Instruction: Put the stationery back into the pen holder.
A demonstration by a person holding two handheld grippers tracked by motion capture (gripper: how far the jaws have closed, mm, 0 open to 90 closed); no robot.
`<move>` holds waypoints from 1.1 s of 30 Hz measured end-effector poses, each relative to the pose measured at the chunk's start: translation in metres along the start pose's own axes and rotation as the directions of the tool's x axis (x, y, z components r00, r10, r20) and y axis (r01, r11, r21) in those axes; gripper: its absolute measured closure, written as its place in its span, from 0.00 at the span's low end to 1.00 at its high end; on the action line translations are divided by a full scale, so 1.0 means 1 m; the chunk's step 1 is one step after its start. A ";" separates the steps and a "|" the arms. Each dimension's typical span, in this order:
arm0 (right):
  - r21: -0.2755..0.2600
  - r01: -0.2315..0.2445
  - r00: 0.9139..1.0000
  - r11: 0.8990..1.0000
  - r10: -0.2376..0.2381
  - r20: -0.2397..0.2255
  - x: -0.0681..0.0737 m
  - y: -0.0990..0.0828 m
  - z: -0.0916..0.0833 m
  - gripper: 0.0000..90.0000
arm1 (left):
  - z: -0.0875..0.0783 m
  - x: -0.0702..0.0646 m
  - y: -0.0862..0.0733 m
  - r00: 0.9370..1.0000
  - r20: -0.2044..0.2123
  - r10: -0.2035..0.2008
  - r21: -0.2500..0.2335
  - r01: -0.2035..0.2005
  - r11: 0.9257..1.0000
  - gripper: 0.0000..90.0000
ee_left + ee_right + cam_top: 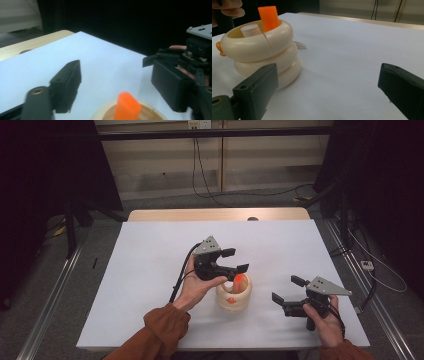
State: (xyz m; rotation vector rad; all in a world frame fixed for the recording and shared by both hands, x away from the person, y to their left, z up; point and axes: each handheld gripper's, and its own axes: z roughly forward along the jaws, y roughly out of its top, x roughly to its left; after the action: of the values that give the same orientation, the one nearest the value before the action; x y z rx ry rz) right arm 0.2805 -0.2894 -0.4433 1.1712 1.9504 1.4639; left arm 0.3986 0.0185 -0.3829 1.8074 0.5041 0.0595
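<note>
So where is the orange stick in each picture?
High view: the orange stick leans in the cream ring holder, centre, just under the left gripper.
Left gripper view: bottom centre, between that gripper's open fingers.
Right gripper view: top left, poking out of the holder.
Shared landmark: the cream ring holder.

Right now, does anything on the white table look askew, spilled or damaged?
Only one thing: the orange plastic stick leans against the rim of the cream ringed holder instead of standing straight, beside a white ridged cap. A small pale scrap lies on the table behind the holder. No spill or breakage shows.
</note>
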 end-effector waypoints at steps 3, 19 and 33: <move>0.000 0.000 1.000 1.000 0.000 0.001 0.000 0.000 0.000 0.03 | -0.005 0.004 0.001 1.000 -0.017 0.001 0.007 -0.001 1.000 0.19; 0.002 -0.001 1.000 1.000 0.001 0.000 0.000 0.000 0.001 0.03 | -0.029 0.021 0.005 0.996 -0.093 0.001 0.013 0.000 1.000 0.05; 0.002 -0.001 1.000 1.000 0.001 0.002 0.000 0.000 0.001 0.03 | -0.056 0.038 -0.003 0.990 -0.143 0.009 0.060 0.000 0.998 0.05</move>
State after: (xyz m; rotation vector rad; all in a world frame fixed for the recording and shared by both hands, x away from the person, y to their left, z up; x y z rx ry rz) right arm 0.2808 -0.2892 -0.4437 1.1743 1.9500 1.4615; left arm 0.4155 0.0841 -0.3768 1.8715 0.6090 0.1800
